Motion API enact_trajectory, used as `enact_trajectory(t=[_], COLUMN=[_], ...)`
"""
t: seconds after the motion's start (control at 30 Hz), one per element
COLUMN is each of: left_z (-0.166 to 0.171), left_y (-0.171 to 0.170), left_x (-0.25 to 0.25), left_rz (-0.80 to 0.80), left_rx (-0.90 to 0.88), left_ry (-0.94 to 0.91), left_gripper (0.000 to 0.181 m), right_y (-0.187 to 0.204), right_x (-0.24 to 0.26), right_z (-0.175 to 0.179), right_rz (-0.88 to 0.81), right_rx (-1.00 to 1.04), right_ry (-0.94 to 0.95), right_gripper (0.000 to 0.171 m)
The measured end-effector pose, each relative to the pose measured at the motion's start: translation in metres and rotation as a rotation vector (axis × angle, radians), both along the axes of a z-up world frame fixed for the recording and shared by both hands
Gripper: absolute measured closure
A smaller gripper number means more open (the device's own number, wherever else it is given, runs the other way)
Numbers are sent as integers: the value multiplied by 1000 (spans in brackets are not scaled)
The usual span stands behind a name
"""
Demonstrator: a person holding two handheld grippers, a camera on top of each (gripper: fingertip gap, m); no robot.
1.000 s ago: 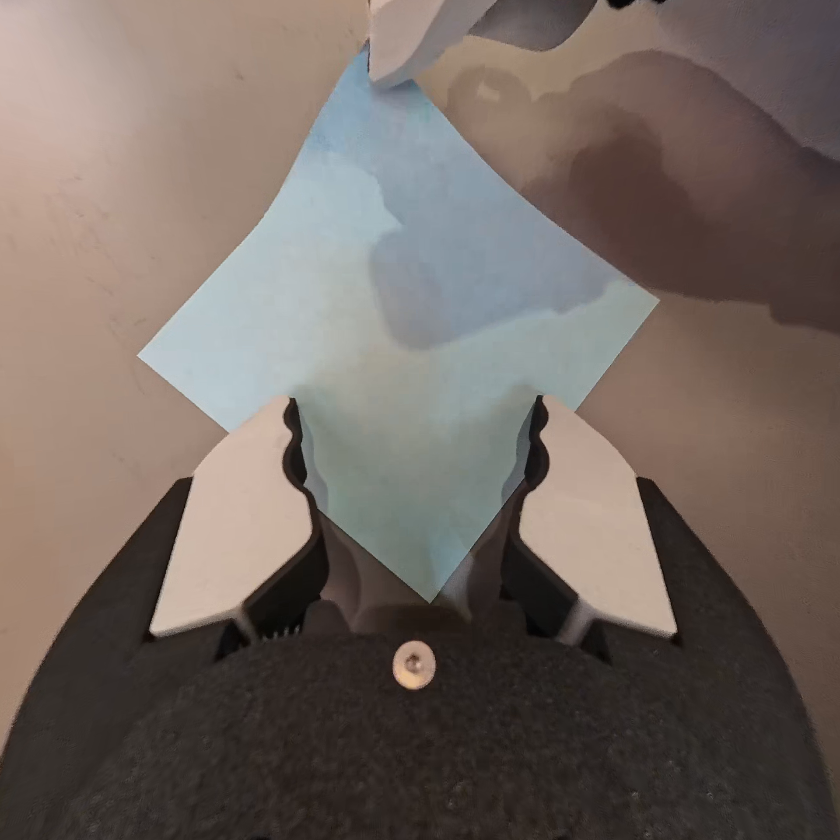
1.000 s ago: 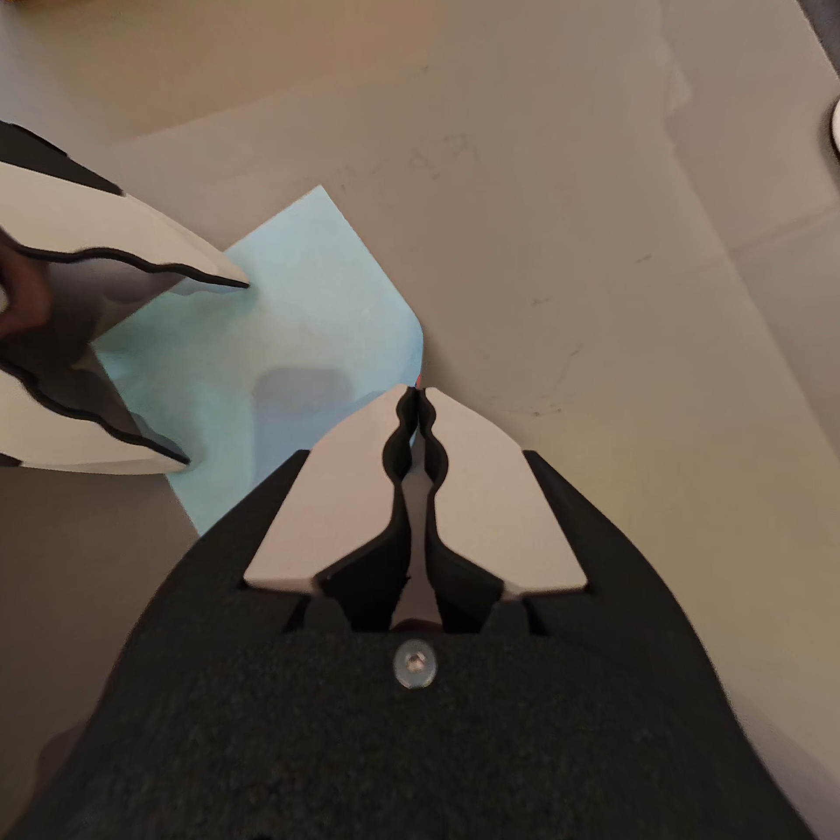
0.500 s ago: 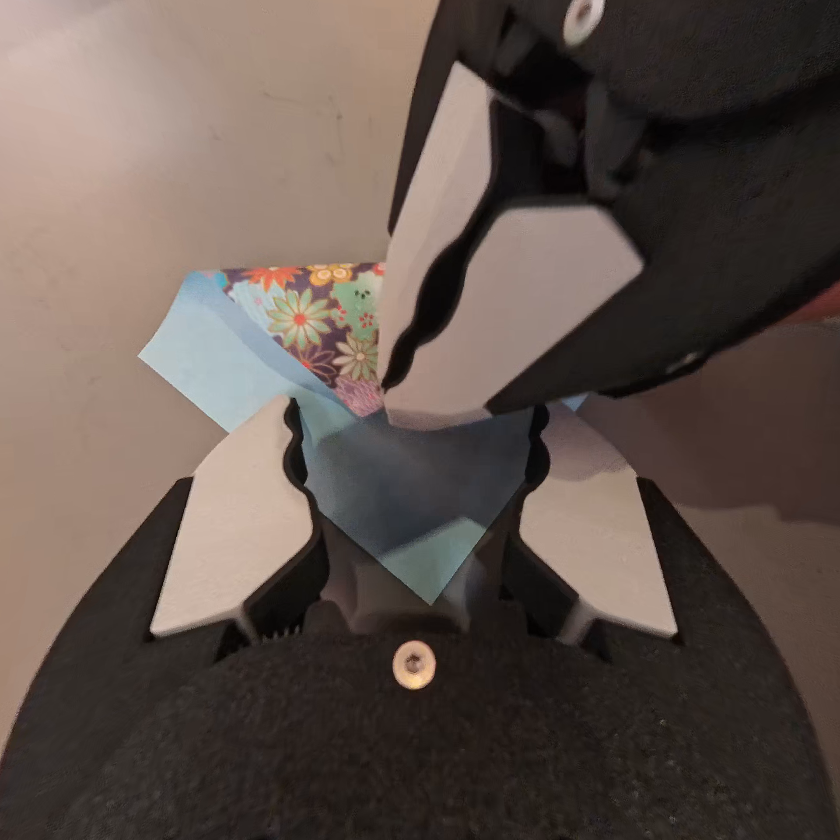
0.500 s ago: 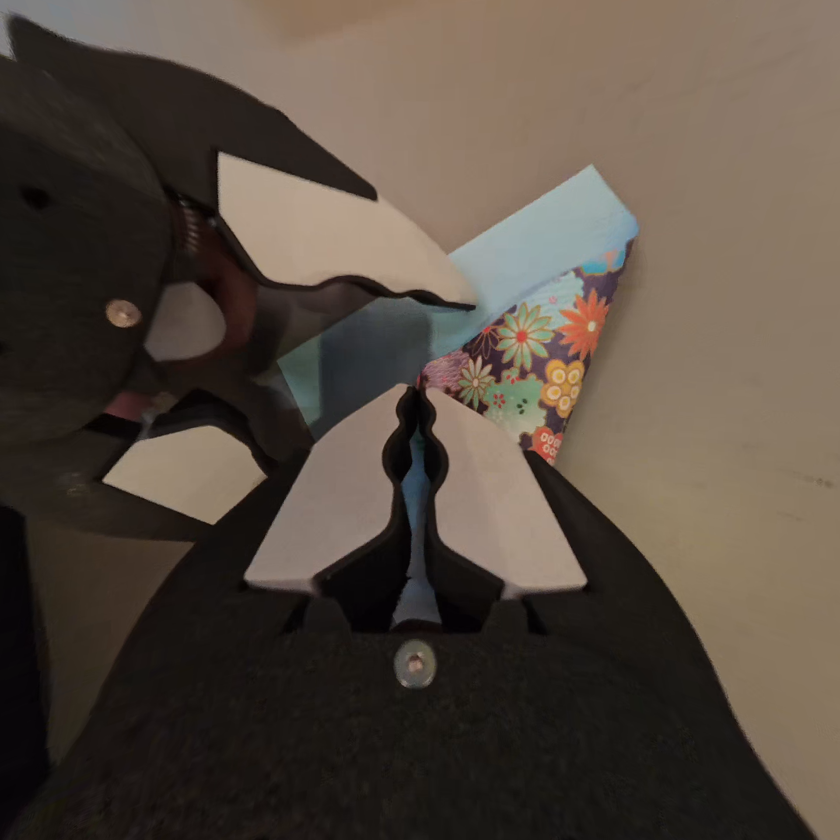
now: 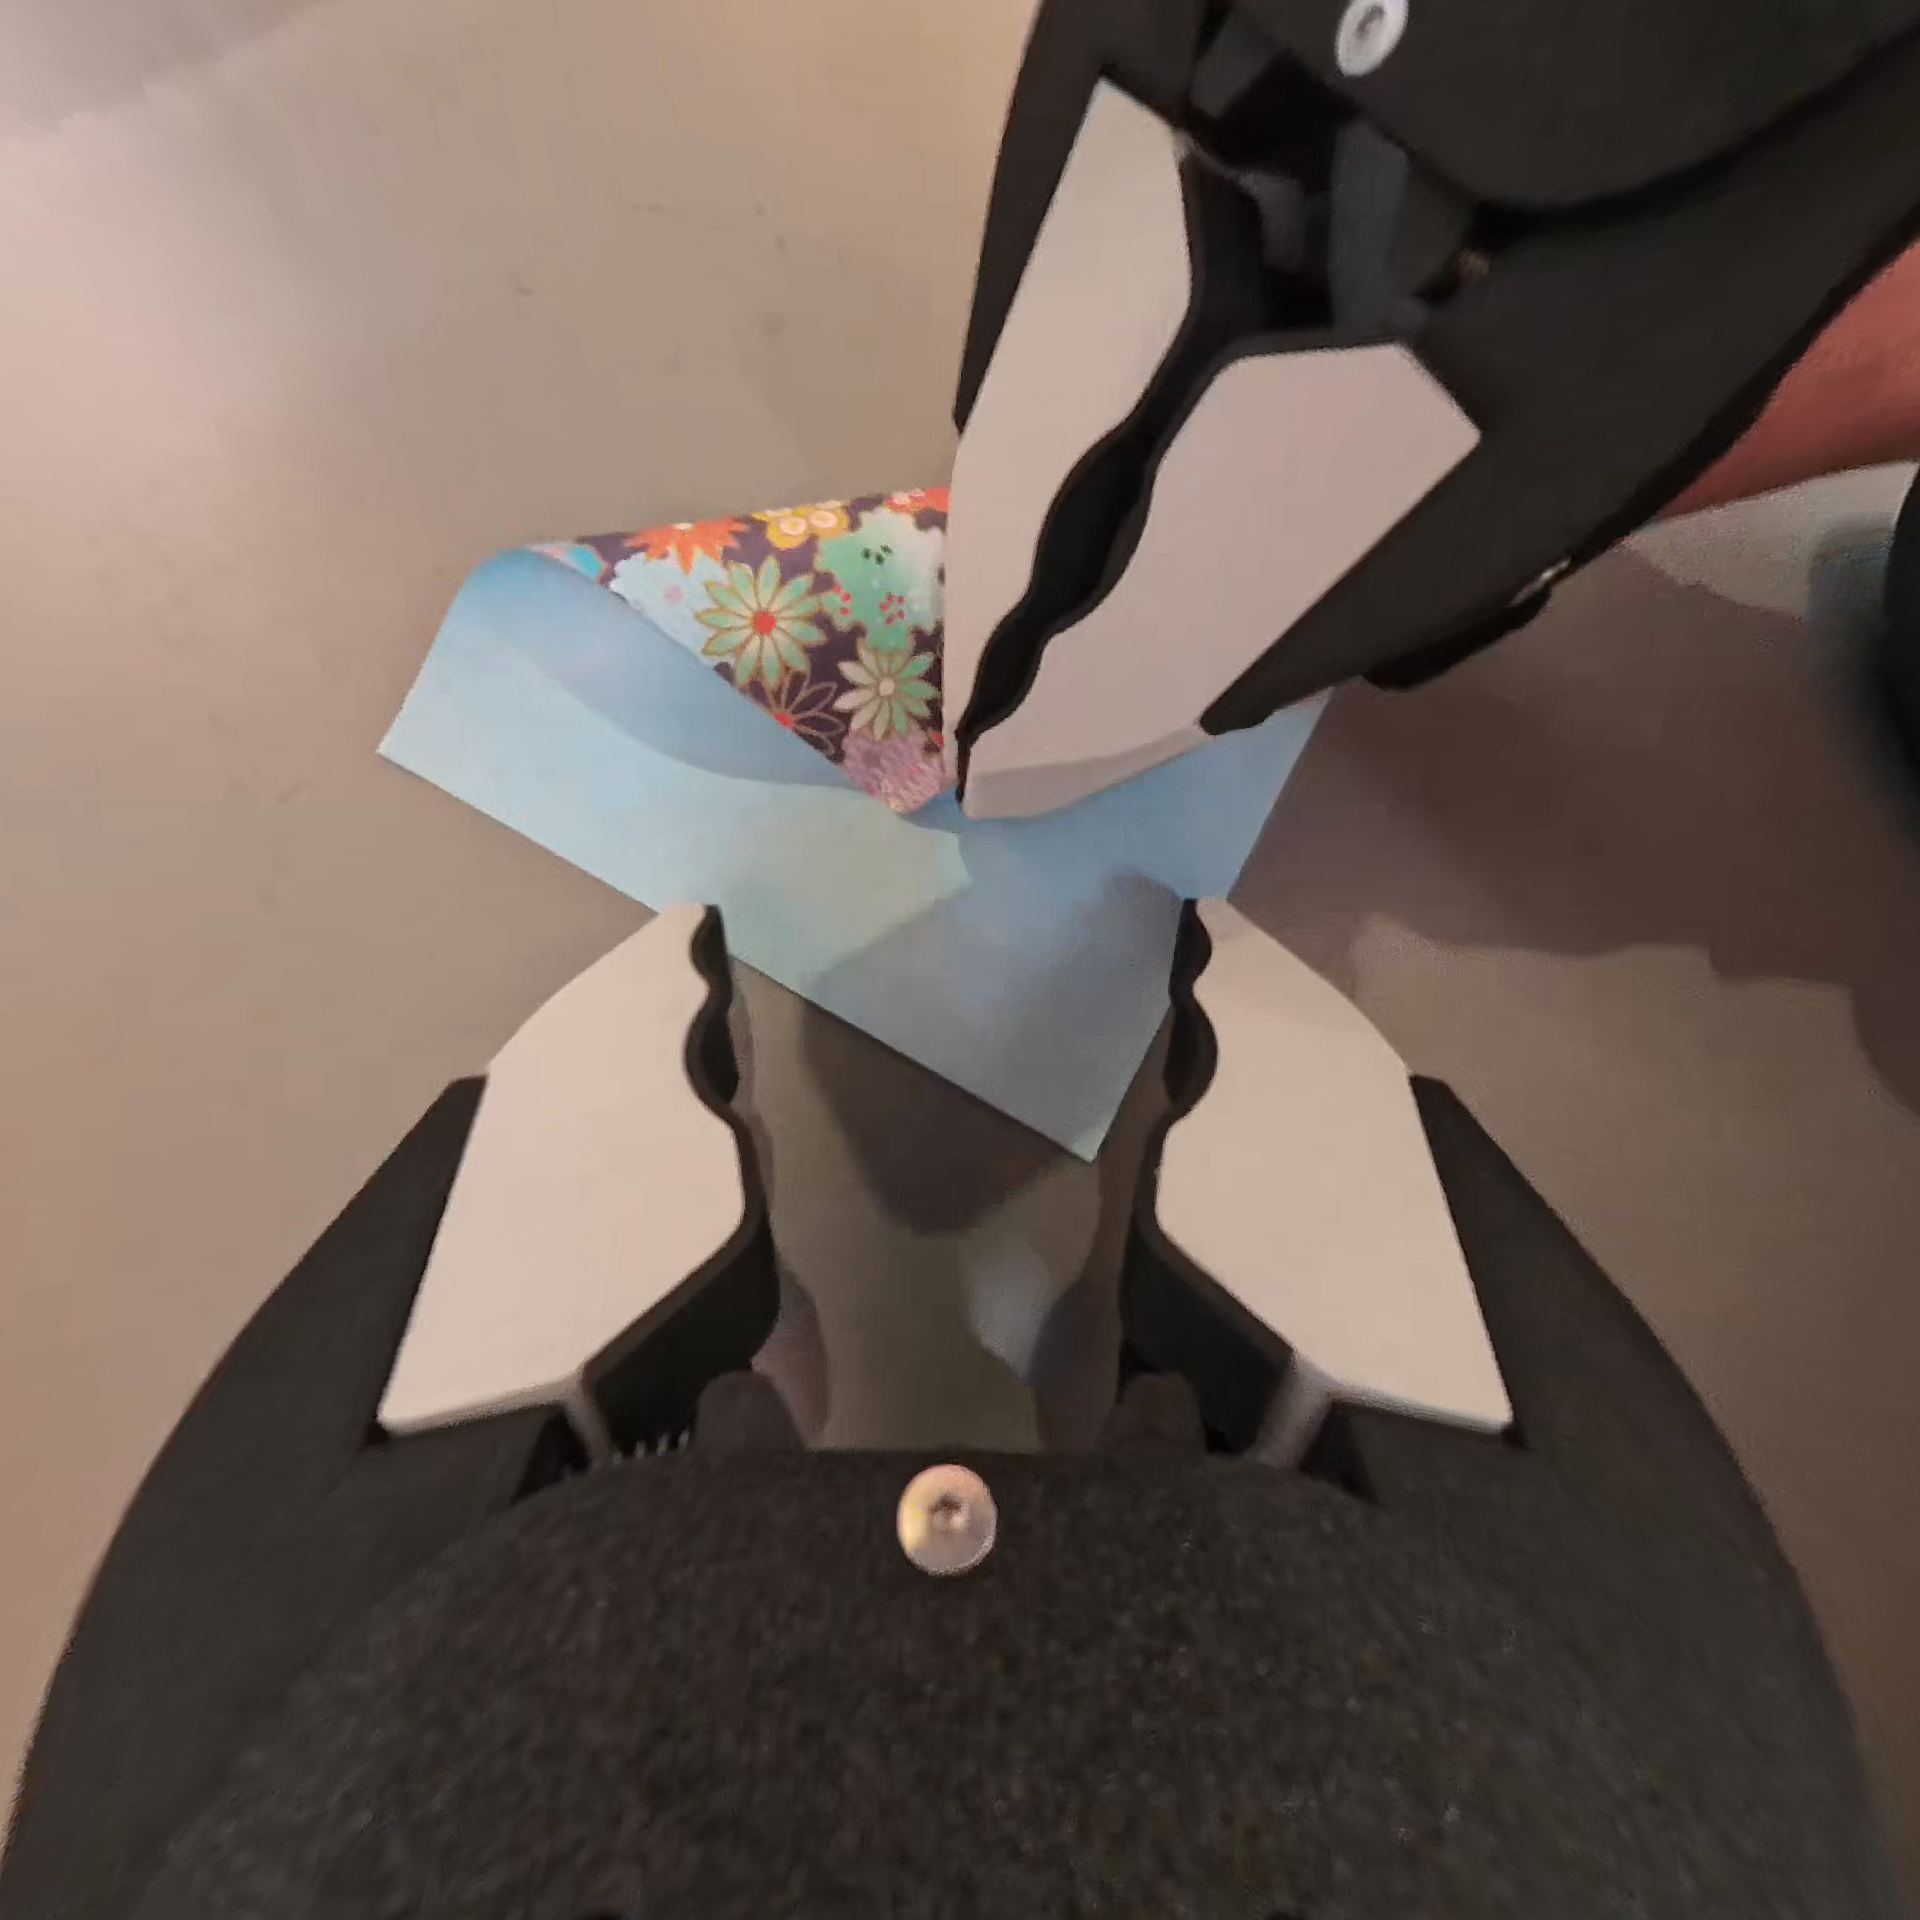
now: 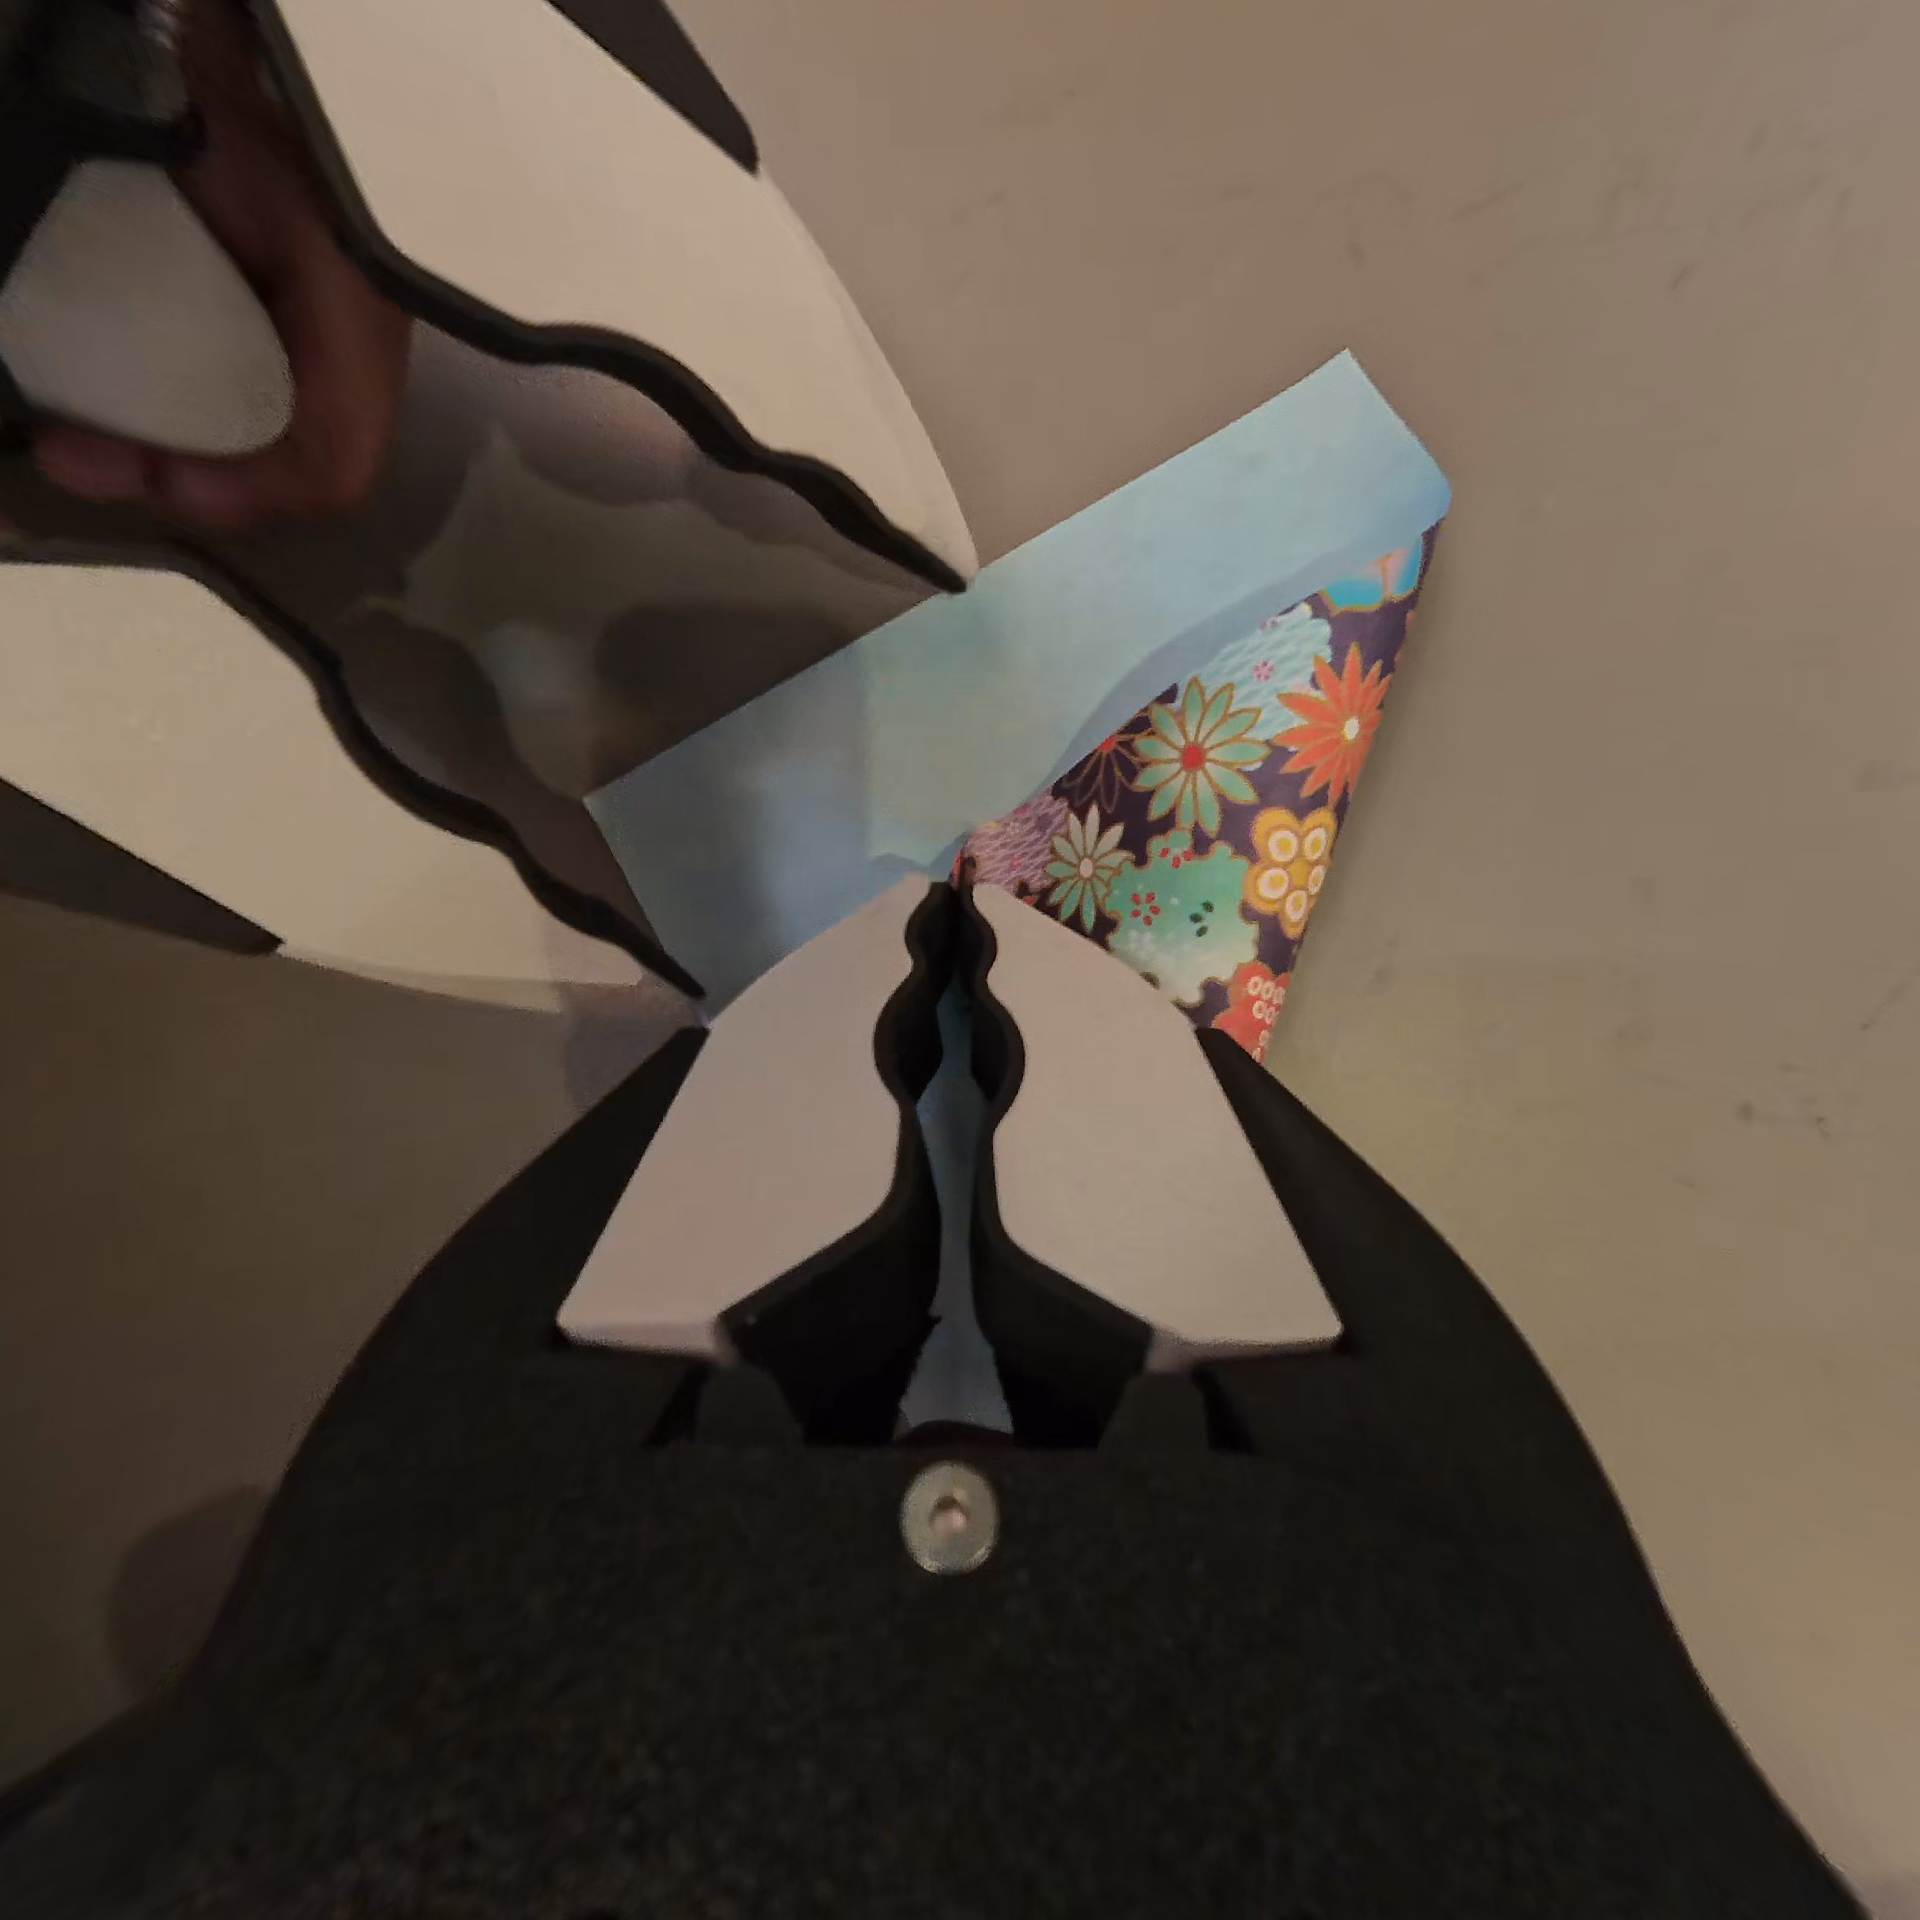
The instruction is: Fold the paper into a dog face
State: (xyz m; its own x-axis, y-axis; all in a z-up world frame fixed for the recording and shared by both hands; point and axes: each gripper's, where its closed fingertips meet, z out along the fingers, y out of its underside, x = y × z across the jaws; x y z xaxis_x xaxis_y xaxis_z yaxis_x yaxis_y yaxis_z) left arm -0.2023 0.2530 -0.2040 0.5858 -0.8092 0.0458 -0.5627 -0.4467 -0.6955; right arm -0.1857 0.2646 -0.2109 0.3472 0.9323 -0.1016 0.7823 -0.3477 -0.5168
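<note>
Paper is the whole job here: a thin square origami sheet, pale blue on one face and printed with bright flowers on dark purple on the other [image 5: 1039, 935], lying partly on the plain beige counter [image 5: 364, 364] with its far corner lifted and brought over toward the near one. It looks very light and limp, judging by the soft curl where the flowered side [image 6: 1226, 831] rolls up; it should crease readily, slide easily on the smooth counter, and crumple or tear if pinched hard or pulled. Corners and edges look like the sensible places to take it, with a flat press on the body of the sheet to keep it from skating.

The right gripper [image 6: 961, 894] has its jaws closed tight on that lifted corner, a sliver of blue showing between them. The left gripper [image 5: 940, 925] stands wide apart, holding nothing, its 2 fingers either side of the sheet's near corner and, as far as can be judged, just above the sheet.

Much is hidden. The right gripper covers the sheet's far right part in the left wrist view, and the pinched corner's tip is buried in the jaws. Whether the 2 corners line up cannot be told, nor whether any crease is set. Edges of both views are blurred.
</note>
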Motion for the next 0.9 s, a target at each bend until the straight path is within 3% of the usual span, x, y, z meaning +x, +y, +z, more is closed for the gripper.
enact_trajectory(t=[0.23, 0.43, 0.9], left_z=[-8, -8, -6], left_y=[2, 2, 7], left_x=[8, 10, -9], left_rz=[-101, -82, -132], left_rx=[8, 25, 35], left_ry=[73, 48, 67], left_gripper=[104, 104, 103], right_y=[6, -21, -21], right_x=[3, -11, -11], right_z=[0, 13, 0], right_rz=[33, 56, 44], right_rx=[-23, -100, -82], right_ry=[19, 111, 10], right_gripper=[171, 171, 171])
